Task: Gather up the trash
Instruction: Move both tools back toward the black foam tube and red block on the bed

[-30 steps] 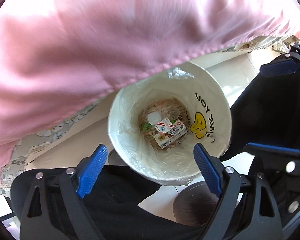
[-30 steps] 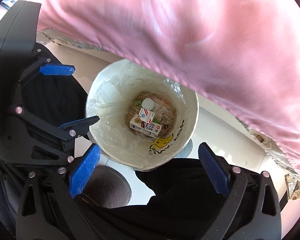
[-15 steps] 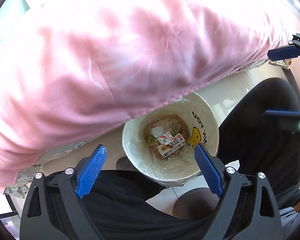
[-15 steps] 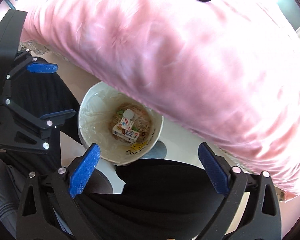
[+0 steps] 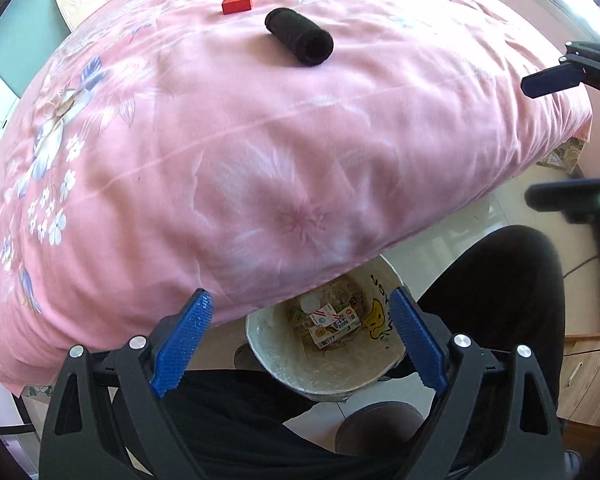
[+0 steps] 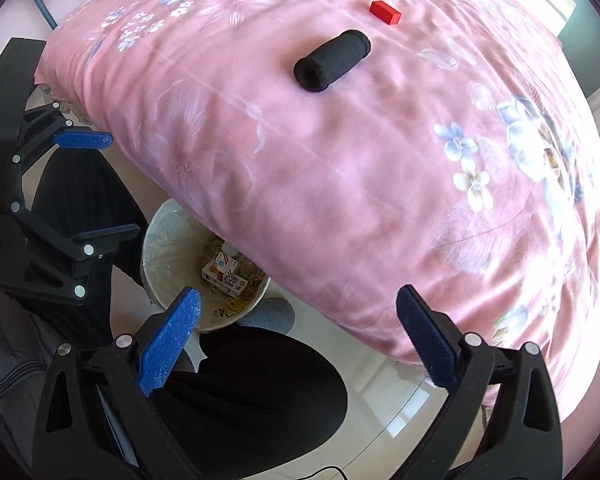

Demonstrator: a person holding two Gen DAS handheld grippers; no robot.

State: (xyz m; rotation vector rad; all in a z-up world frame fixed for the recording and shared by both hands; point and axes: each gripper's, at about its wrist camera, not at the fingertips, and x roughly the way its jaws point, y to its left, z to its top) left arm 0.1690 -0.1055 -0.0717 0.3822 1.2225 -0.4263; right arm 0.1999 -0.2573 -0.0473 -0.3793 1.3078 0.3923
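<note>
2 grippers, left [image 5: 300,334] and right [image 6: 298,344], fingers open and empty, have risen from the bin [image 5: 272,364] at lower centre; tube [image 5: 299,37] and block [image 5: 236,4], upper centre on the bed [image 5: 220,152], now show, likely next pickups.

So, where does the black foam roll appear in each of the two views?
Left wrist: black foam roll lies top centre on the pink quilt, right of and below the red block.
Right wrist: roll upper centre, left of and below the block.
Shared landmark: the white trash bin under the quilt's edge.
</note>
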